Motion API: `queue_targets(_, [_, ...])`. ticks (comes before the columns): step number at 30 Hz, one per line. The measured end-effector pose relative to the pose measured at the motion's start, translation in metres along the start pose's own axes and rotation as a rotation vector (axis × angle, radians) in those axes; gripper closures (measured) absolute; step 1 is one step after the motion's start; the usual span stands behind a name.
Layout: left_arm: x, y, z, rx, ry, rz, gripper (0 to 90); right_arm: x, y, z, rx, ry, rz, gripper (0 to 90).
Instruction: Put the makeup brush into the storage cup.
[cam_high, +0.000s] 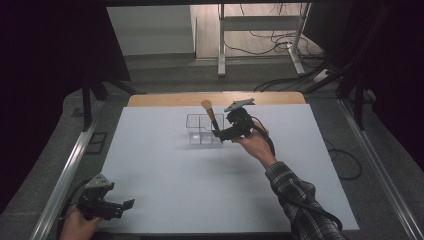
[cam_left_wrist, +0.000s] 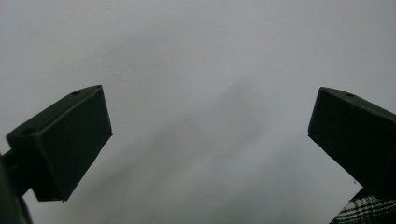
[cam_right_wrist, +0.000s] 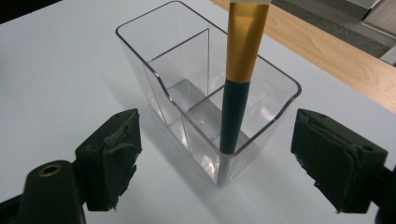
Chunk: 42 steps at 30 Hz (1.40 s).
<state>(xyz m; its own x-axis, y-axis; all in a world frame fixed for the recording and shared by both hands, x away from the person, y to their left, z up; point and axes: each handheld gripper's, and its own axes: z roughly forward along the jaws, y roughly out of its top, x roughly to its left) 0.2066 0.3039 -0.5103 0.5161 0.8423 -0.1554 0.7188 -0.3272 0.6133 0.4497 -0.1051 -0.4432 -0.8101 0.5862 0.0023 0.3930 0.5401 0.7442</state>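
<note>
A clear plastic organizer box (cam_high: 199, 131) with inner dividers stands on the white table top (cam_high: 175, 175), a little beyond the middle. A makeup brush (cam_high: 210, 114) with a dark handle and gold ferrule stands tilted in its right end compartment, bristle head up. In the right gripper view the brush (cam_right_wrist: 236, 107) rests in the near compartment of the box (cam_right_wrist: 161, 100). My right gripper (cam_high: 220, 135) is just right of the box, open (cam_right_wrist: 215, 158), its jaws on either side of that end and touching nothing. My left gripper (cam_high: 129, 204) lies at the near left corner, open (cam_left_wrist: 210, 140) over bare table.
A wooden strip (cam_high: 175, 99) runs along the table's far edge. Metal rails (cam_high: 65, 175) flank the table on both sides. Beyond stand white desk legs (cam_high: 221, 45) with cables (cam_high: 280, 42) on the floor. A plaid sleeve (cam_high: 300, 200) crosses the near right.
</note>
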Motion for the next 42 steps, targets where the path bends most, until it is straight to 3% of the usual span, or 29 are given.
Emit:
queue_targets(20, [-0.001, 0.001, 0.0, 0.006, 0.008, 0.006, 0.0, 0.004, -0.015, -0.022, 0.018, 0.017, 0.004, 6.2])
queue_targets(27, [-0.002, 0.001, 0.001, 0.01, 0.017, 0.013, 0.0, 0.003, -0.025, -0.025, 0.04, 0.041, 0.031, 3.6])
queue_targets(42, [-0.003, 0.001, 0.0, 0.01, 0.026, 0.019, 0.0, 0.007, -0.043, -0.027, 0.06, 0.06, 0.04, 0.0])
